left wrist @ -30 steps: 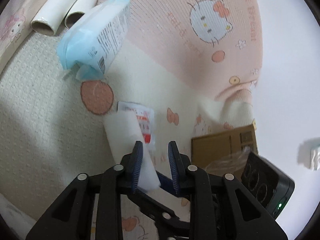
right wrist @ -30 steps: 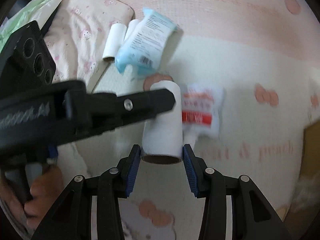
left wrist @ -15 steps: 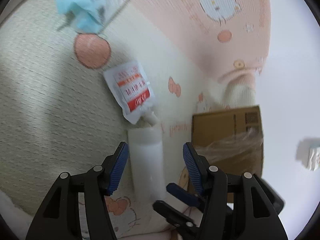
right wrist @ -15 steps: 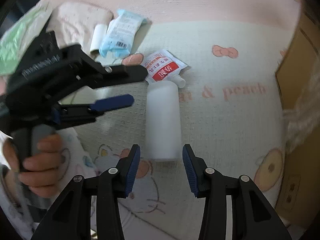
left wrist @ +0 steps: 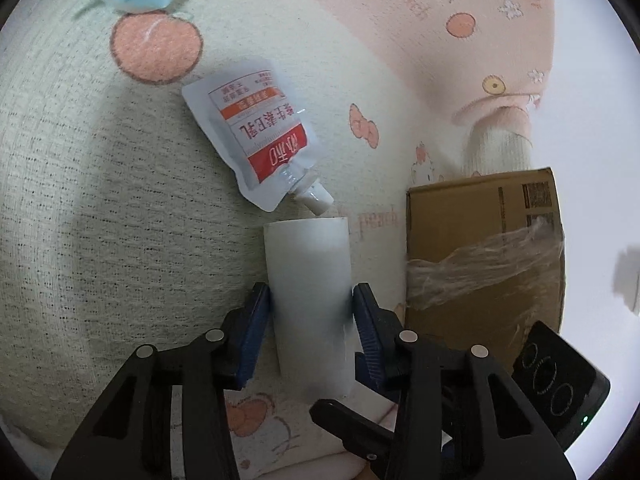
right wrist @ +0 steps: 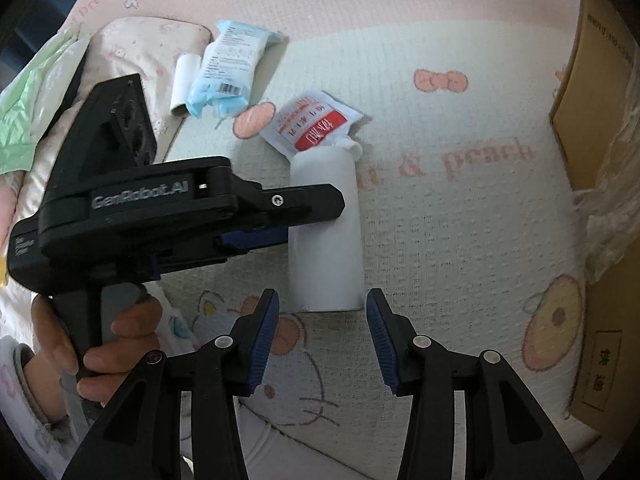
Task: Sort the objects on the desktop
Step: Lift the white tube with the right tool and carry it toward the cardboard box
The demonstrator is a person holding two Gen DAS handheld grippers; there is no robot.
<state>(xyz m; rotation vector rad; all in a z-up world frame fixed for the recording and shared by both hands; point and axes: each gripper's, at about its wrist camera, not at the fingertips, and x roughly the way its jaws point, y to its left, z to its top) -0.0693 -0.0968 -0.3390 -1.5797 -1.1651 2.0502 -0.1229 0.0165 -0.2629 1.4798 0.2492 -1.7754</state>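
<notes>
A white paper roll (left wrist: 310,300) lies on the patterned mat, also in the right wrist view (right wrist: 326,232). My left gripper (left wrist: 310,320) has its two blue pads against the roll's sides, shut on it. A white and red spout pouch (left wrist: 256,136) lies just beyond the roll, its cap touching the roll's far end; it also shows in the right wrist view (right wrist: 314,126). My right gripper (right wrist: 322,336) is open and empty, just short of the roll's near end. A blue wipes pack (right wrist: 226,68) and another white roll (right wrist: 184,82) lie further back.
A cardboard box (left wrist: 484,264) with loose plastic wrap stands right of the roll, and shows at the right edge of the right wrist view (right wrist: 600,160). A pink pillow (right wrist: 132,40) and green bag (right wrist: 36,112) lie at far left. The person's hand (right wrist: 104,344) holds the left gripper.
My right gripper let go of the white roll and drew back, open. My left gripper opened, came over the roll lying on the mat, and closed on its sides.
</notes>
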